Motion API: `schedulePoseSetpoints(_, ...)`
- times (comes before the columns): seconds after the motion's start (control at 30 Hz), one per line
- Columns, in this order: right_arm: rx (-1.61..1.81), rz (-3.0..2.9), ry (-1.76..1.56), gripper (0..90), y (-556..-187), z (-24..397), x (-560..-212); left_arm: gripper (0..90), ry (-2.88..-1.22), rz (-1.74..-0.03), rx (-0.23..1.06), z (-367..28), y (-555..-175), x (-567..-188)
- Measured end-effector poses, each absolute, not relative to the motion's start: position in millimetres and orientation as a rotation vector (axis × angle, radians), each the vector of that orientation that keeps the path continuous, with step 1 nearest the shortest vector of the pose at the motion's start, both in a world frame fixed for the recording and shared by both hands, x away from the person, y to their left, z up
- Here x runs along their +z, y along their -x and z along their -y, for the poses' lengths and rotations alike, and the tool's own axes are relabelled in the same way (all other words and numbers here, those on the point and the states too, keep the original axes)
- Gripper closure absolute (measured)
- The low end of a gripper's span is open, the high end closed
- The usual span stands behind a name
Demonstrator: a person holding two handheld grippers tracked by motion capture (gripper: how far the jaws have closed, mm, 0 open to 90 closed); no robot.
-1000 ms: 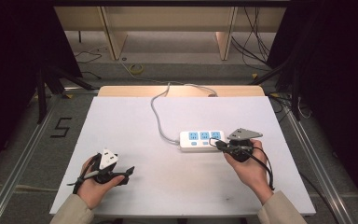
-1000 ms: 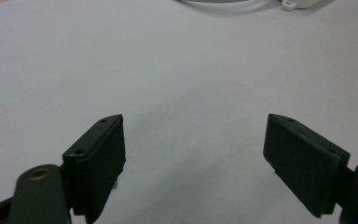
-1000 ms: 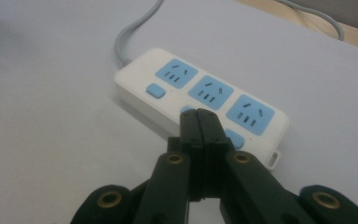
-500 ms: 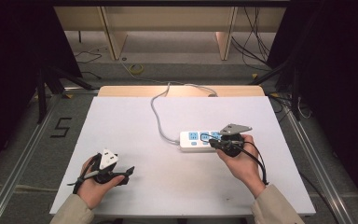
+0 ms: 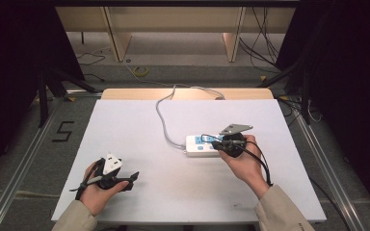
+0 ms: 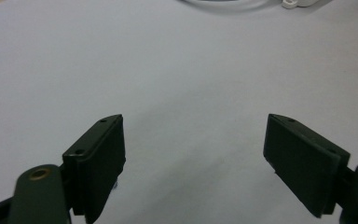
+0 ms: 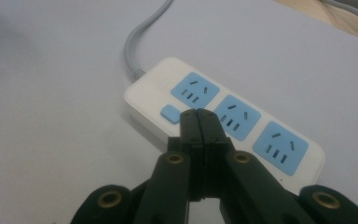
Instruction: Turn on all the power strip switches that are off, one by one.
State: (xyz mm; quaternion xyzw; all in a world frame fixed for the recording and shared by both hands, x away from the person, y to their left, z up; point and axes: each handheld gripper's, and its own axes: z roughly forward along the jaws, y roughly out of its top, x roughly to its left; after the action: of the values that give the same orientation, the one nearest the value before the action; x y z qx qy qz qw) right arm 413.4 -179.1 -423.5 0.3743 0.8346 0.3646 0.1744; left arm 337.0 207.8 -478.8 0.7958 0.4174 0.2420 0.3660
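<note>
a white power strip (image 5: 203,145) is seen lying flat on the white table (image 5: 139,120), right of the table's middle, with its grey cable (image 5: 160,111) curving from its left end toward the table's far edge. the right gripper (image 7: 199,116) is held just over the strip's near edge, its jaws pressed together with nothing between them, the joined tips set just beside the small blue switch (image 7: 170,113) at the cable end. the step in hand is judged to be a press on that switch. for it to be done well, the closed tips would best be shifted slightly toward the cable end, centred on the button, and pushed straight down, so that the strip is not slid or tipped across the smooth table.

the strip is shown as a rounded white block with three light blue socket faces (image 7: 230,116) in a row, each with dark slots, all unplugged.

the left gripper (image 5: 125,179) is rested well apart from the strip, toward the table's near left corner, its jaws spread wide over bare table and holding nothing.
</note>
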Motion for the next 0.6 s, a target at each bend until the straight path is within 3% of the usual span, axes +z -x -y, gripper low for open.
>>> schedulePoseSetpoints(0.6, 1.002, -2.399, -1.054, 90.0, -424, 163, -422, 20.3, -2.050, -1.072, 0.625, -208, -337, -479)
